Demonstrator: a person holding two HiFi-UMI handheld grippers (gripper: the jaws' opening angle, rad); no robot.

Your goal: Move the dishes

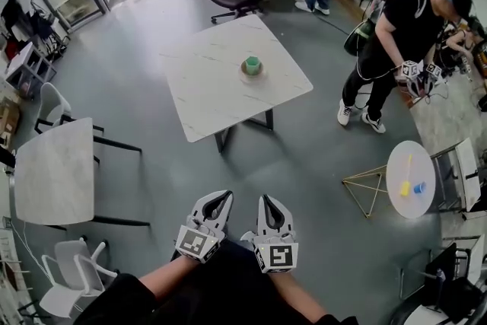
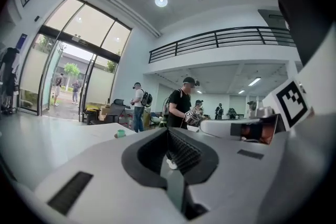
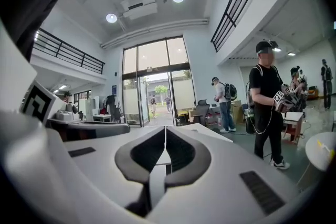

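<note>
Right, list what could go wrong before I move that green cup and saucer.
The small green cup sits on a tan round saucer; lifting the saucer alone might tip it.
The left gripper and right gripper are both shut, far from the white marble table; arriving shut could knock the cup.
The gold wire frame on the floor could trip you.

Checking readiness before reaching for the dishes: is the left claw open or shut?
Shut. In the left gripper view the left claw has its tips touching, and nothing is held between them.
</note>
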